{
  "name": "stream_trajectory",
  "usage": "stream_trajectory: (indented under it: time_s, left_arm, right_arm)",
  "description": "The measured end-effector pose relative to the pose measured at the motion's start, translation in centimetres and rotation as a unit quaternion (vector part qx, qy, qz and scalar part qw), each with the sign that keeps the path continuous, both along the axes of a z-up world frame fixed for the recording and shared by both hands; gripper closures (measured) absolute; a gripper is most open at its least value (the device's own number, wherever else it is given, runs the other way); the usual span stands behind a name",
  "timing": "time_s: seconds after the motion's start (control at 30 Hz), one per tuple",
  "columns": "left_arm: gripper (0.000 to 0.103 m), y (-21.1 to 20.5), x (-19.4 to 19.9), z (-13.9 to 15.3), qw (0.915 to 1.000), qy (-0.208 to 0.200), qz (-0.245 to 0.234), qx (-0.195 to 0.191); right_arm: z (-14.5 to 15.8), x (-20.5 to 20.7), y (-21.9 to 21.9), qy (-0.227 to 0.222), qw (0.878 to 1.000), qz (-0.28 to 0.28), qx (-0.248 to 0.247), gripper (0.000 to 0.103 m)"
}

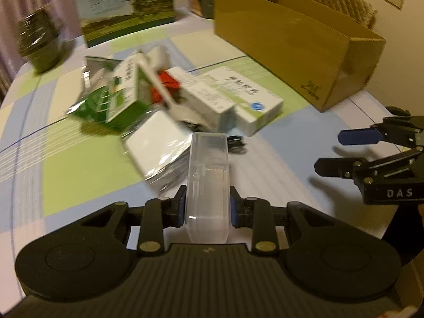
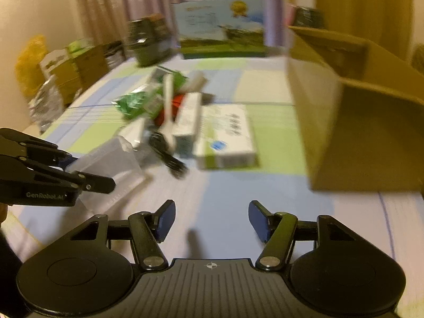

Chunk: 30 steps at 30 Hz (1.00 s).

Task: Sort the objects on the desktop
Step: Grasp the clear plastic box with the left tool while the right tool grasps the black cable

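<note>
Left gripper [image 1: 207, 206] clenched on clear plastic case [image 1: 208, 175], at six o'clock of the clutter pile [image 1: 172, 98]. Right gripper [image 2: 212, 221] spread, empty. Risk: smooth case may slip from the pads en route to the cardboard box [image 1: 299, 39] at two o'clock.

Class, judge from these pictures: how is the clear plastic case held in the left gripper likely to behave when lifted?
The clear plastic case looks rigid, keeping its shape in the left gripper. Apparently empty, so probably light. Its glossy walls may slip.
</note>
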<state>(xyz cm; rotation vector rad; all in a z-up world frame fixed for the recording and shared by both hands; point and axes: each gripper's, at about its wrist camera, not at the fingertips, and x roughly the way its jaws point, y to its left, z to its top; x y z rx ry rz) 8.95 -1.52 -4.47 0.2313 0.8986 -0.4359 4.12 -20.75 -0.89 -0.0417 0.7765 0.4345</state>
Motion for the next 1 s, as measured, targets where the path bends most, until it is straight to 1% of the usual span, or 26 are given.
stream_trajectory:
  time_s: [0.03, 0.17, 0.23, 0.33, 0.47, 0.5, 0.6, 0.63, 0.67, 0.73, 0.8, 0.87, 1.0]
  left_arm:
    - [0.077, 0.5, 0.0, 0.0, 1.0000, 0.001, 0.008, -0.001]
    - [0.077, 2.4, 0.0, -0.2, 0.9990, -0.003, 0.044, 0.006]
    - [0.077, 3.3, 0.3, -0.4, 0.9982, 0.003, 0.059, -0.006]
    - [0.077, 3.8, 0.3, -0.5, 0.9977, 0.000, 0.067, -0.012]
    - [0.077, 4.3, 0.2, -0.6, 0.9972, 0.002, 0.072, -0.023]
    - [0.077, 4.2, 0.2, -0.7, 0.9971, 0.004, 0.072, -0.024]
    - [0.077, 4.4, 0.2, -0.7, 0.9967, 0.005, 0.075, -0.029]
    - [0.077, 4.4, 0.1, -0.7, 0.9967, 0.005, 0.076, -0.030]
    - [0.077, 4.4, 0.1, -0.7, 0.9966, 0.005, 0.077, -0.030]
    - [0.077, 4.4, 0.0, -0.8, 0.9965, 0.004, 0.078, -0.032]
    - [0.077, 4.3, -0.1, -0.8, 0.9966, 0.005, 0.076, -0.033]
    - [0.076, 4.1, -0.3, -0.8, 0.9968, 0.006, 0.072, -0.033]
    - [0.076, 3.2, -1.1, -0.6, 0.9974, 0.009, 0.062, -0.037]
  right_arm:
    - [0.1, 0.3, 0.7, -0.007, 1.000, 0.015, -0.003, 0.046]
    - [-0.1, 1.8, 3.7, -0.024, 0.997, 0.071, -0.025, 0.058]
    - [-0.3, 2.6, 5.0, -0.033, 0.994, 0.093, -0.038, 0.061]
    - [-1.1, 3.6, 6.6, -0.044, 0.991, 0.113, -0.060, 0.064]
    - [-2.3, 4.8, 8.2, -0.045, 0.987, 0.125, -0.087, 0.068]
    - [-2.7, 5.1, 8.6, -0.045, 0.986, 0.126, -0.098, 0.070]
    - [-3.6, 5.8, 9.2, -0.041, 0.985, 0.123, -0.115, 0.083]
    - [-3.7, 5.8, 9.3, -0.039, 0.985, 0.123, -0.116, 0.090]
    - [-3.8, 5.7, 9.2, -0.038, 0.985, 0.124, -0.115, 0.092]
    - [-3.5, 5.1, 8.7, -0.031, 0.986, 0.121, -0.114, 0.093]
    - [-3.1, 4.3, 7.8, -0.012, 0.989, 0.113, -0.099, 0.093]
    - [-2.5, 3.2, 6.4, 0.008, 0.992, 0.099, -0.081, 0.093]
    - [-1.7, 0.3, 3.4, 0.034, 0.994, 0.072, -0.069, 0.093]
